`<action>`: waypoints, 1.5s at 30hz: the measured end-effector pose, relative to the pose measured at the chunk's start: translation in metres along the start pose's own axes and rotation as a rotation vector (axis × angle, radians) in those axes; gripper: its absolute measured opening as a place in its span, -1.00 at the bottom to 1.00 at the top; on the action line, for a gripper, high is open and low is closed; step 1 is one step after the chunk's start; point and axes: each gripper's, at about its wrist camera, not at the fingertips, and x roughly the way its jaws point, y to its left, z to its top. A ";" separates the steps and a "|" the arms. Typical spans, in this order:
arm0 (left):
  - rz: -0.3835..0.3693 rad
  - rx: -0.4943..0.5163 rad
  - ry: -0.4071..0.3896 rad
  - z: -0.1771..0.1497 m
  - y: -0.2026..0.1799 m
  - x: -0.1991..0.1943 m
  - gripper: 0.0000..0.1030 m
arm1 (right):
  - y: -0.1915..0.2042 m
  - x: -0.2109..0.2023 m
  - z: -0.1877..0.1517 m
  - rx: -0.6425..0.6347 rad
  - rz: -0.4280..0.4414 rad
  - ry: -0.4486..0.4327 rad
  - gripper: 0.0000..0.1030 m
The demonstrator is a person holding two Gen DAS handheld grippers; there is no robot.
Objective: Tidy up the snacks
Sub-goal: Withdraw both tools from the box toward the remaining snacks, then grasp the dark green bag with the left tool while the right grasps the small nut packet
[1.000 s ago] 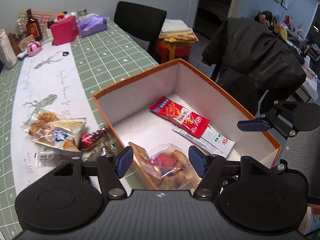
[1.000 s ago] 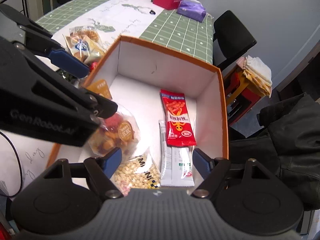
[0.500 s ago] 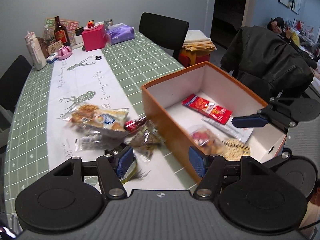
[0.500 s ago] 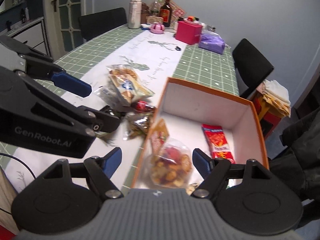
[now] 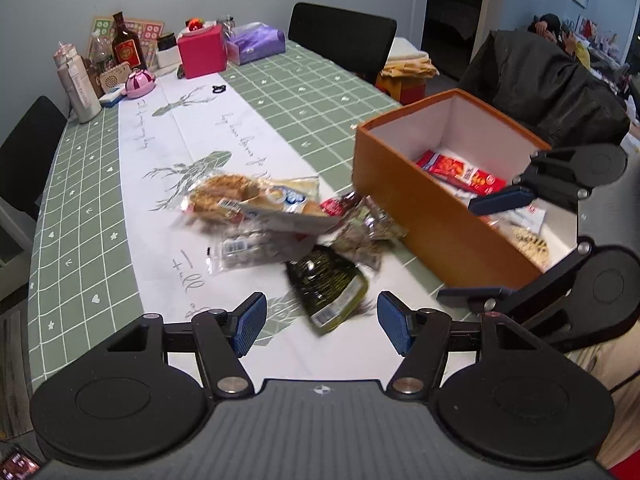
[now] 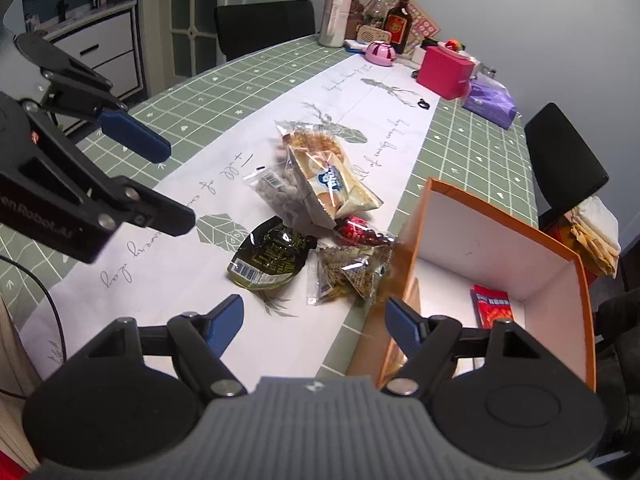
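Where the left wrist view looks down, the left gripper (image 5: 321, 322) gapes empty over a blurred dark green packet (image 5: 327, 286); the snack pile (image 5: 256, 208) smears at eleven o'clock, the orange box (image 5: 420, 208) at two o'clock, its contents half hidden by the right gripper (image 5: 486, 246). From the right wrist, that gripper (image 6: 314, 320) spreads empty; the box wall blurs at three o'clock.

— Centre of the left wrist view?
— Snack pile (image 5: 280, 220) on the table runner (image 5: 180, 148); a pouch (image 5: 326, 288) lies at its lower edge, nearest the left gripper (image 5: 320, 320).
— Right of the pile?
— Box (image 5: 420, 200), just beside the snacks, with a packet (image 5: 460, 170) inside.
— Upper left of the frame?
— Bottles (image 5: 78, 84) and a tissue box (image 5: 202, 56) at the table's far end; a chair (image 5: 342, 36) stands behind them.
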 end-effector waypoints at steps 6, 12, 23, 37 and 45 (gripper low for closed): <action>-0.059 -0.105 -0.032 -0.009 0.027 0.022 0.45 | 0.001 0.030 0.017 -0.051 0.015 0.023 0.32; -0.044 -0.217 -0.012 -0.019 0.026 0.061 0.45 | 0.008 0.055 0.023 -0.189 -0.013 0.065 0.05; -0.057 -0.372 0.026 -0.014 0.037 0.108 0.54 | -0.002 0.081 0.019 -0.330 -0.041 0.128 0.03; -0.080 -0.353 0.089 -0.005 0.031 0.146 0.46 | -0.005 0.099 0.024 -0.421 -0.037 0.115 0.05; -0.056 -0.259 0.078 -0.001 0.017 0.146 -0.17 | -0.003 0.103 0.023 -0.454 -0.039 0.113 0.14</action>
